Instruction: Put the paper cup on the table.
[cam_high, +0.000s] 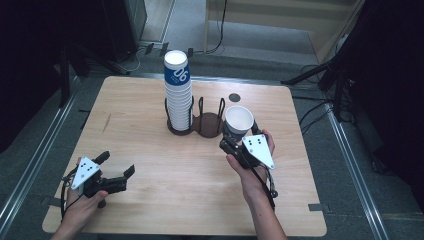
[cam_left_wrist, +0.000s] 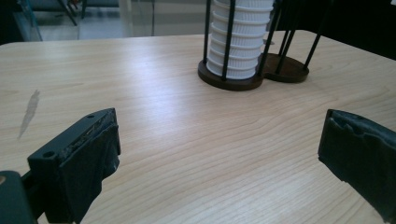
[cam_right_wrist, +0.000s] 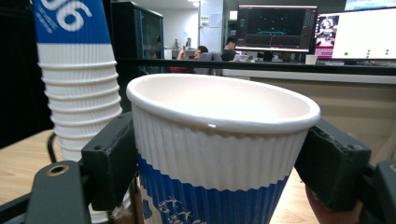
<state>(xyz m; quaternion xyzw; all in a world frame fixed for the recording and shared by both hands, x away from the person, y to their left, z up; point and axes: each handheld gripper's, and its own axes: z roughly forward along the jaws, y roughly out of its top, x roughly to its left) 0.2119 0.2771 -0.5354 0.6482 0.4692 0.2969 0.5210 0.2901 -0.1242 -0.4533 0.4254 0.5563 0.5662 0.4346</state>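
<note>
A tall stack of white ribbed paper cups (cam_high: 178, 92) with a blue top cup stands in the left ring of a dark wire cup holder (cam_high: 209, 124) at the table's middle back. My right gripper (cam_high: 239, 136) is shut on a single white-and-blue paper cup (cam_high: 238, 120), held upright just right of the holder. In the right gripper view the black pads (cam_right_wrist: 109, 158) press both sides of that cup (cam_right_wrist: 219, 149), with the stack (cam_right_wrist: 77, 88) behind it on the left. My left gripper (cam_high: 116, 166) rests open near the front left; its jaws stand wide apart with nothing between them, facing the stack (cam_left_wrist: 238, 42).
The holder's right ring (cam_left_wrist: 288, 65) stands empty. The wooden table (cam_high: 150, 155) has a dark scuff mark (cam_high: 106, 123) at the left and a round dark grommet (cam_high: 234, 97) at the back. Black stands and cables lie on the floor around the table.
</note>
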